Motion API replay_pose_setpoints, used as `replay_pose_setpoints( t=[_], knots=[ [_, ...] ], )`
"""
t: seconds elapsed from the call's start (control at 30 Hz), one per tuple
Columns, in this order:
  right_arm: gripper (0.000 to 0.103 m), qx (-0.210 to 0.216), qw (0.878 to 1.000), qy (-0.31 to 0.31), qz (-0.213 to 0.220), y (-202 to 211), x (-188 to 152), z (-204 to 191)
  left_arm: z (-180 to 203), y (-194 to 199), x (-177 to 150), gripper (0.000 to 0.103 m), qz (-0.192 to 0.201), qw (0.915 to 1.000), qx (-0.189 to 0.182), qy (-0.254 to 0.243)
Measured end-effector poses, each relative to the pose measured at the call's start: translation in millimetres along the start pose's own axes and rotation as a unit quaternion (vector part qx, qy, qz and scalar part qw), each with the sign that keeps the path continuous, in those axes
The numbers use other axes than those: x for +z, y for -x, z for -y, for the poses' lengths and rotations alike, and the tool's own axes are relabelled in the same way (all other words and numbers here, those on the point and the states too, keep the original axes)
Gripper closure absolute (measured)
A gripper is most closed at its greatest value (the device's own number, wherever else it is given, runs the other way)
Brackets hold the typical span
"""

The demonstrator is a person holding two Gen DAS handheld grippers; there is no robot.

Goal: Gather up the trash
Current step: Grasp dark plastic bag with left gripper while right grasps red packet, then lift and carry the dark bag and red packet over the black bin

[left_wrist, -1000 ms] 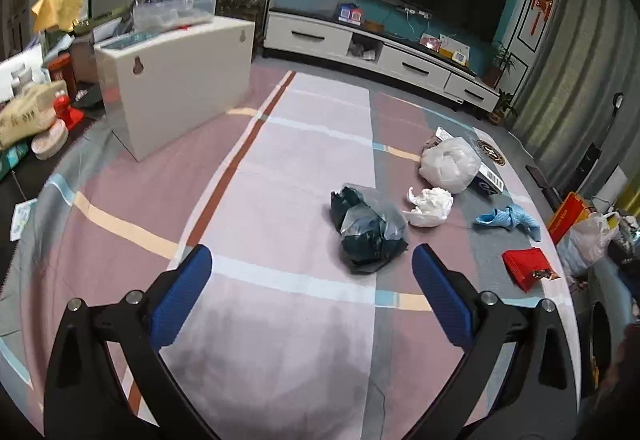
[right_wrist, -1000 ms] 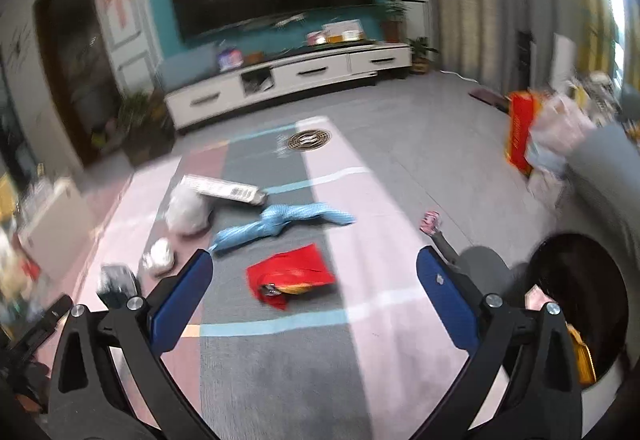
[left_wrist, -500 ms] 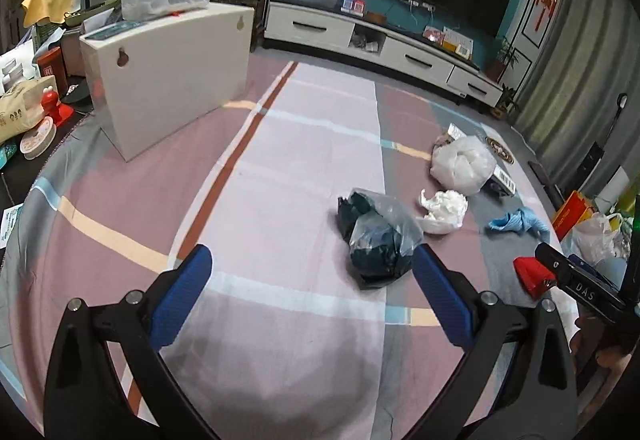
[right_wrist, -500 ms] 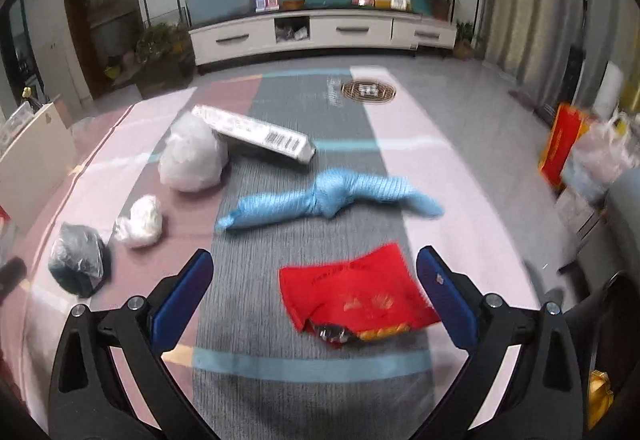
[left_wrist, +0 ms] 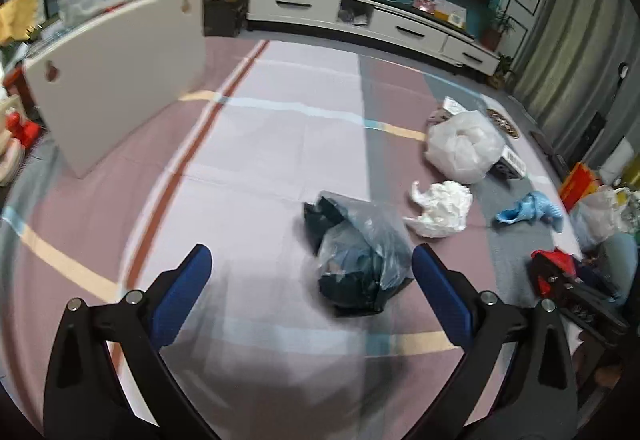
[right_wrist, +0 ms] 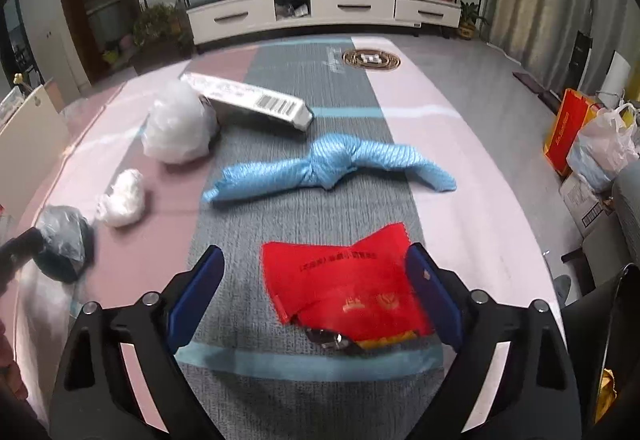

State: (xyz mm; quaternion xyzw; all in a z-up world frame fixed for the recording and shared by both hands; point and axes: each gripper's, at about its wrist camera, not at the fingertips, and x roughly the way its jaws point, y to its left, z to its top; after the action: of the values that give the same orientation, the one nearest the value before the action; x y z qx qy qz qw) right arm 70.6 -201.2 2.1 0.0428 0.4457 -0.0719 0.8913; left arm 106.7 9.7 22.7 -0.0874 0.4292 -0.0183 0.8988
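A red plastic bag (right_wrist: 348, 288) is framed between the closing fingers (right_wrist: 434, 300) of the right gripper (right_wrist: 314, 296) on the striped carpet (right_wrist: 280, 380).

both grippers: black angular arms with silver screws, blue pads (right_wrist: 434, 296); other markings too blurred to read.

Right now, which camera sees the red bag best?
The right wrist view. There the red bag lies flat on the rug, close and almost whole, between the open right gripper pads. In the left wrist view it is only a small red scrap near the right edge, partly hidden behind that same gripper.
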Motion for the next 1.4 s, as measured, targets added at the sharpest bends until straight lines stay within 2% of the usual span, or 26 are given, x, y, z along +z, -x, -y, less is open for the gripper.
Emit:
replay_pose_setpoints(
  t=[0.1,0.13,0.17,0.23,0.27,0.3,0.4,0.43,0.5,0.63,0.77,0.93,1.07,1.23,1.4],
  knots=[
    [0.024,0.008,1.0,-0.007,-0.009,-5,-2,1,-1,-1,-2,0.007,0.003,1.0,0.007,0.0],
    [0.026,0.008,1.0,-0.007,-0.01,-5,-2,0,-2,-2,-3,0.013,0.004,1.0,-0.005,0.003],
    [0.032,0.001,1.0,-0.003,-0.009,-6,-3,-1,-3,-1,-4,0.018,0.003,0.9998,-0.019,0.008],
    [0.042,-0.012,1.0,0.006,-0.007,-5,-5,-4,-3,-2,-5,0.044,0.001,0.9987,-0.049,0.018],
    [0.047,-0.015,1.0,0.01,-0.007,-5,-6,-4,-2,-2,-6,0.052,0.003,0.9978,-0.064,0.018],
    [0.05,-0.016,1.0,0.013,-0.008,-6,-6,-5,0,-1,-7,0.055,0.007,0.9971,-0.075,0.016],
    [0.063,-0.024,1.0,0.012,-0.003,-5,-7,-2,8,1,-12,0.061,0.021,0.9975,-0.067,-0.006],
    [0.065,-0.02,1.0,0.009,-0.003,-4,-7,0,7,2,-13,0.063,0.021,0.9975,-0.067,-0.004],
    [0.069,-0.013,1.0,0.004,-0.002,-1,-8,3,6,5,-13,0.064,0.02,0.9978,-0.063,0.008],
    [0.071,0.001,1.0,-0.007,0.009,14,-8,9,14,31,-15,0.064,0.044,0.9974,-0.057,-0.004],
    [0.071,0.013,0.999,-0.018,0.038,47,-6,14,27,69,-19,0.064,0.079,0.9938,-0.076,-0.02],
    [0.071,0.029,0.996,-0.035,0.079,102,-12,30,53,110,-34,0.064,0.097,0.9893,-0.099,-0.045],
    [0.071,0.01,0.991,-0.056,0.118,145,-27,51,83,136,-47,0.064,0.107,0.9849,-0.12,-0.063],
    [0.07,-0.009,0.983,-0.089,0.161,190,-49,87,128,168,-65,0.064,0.121,0.9753,-0.161,-0.09],
    [0.07,-0.051,0.969,-0.125,0.208,229,-66,124,173,181,-77,0.064,0.109,0.9656,-0.206,-0.114]
  ],
)
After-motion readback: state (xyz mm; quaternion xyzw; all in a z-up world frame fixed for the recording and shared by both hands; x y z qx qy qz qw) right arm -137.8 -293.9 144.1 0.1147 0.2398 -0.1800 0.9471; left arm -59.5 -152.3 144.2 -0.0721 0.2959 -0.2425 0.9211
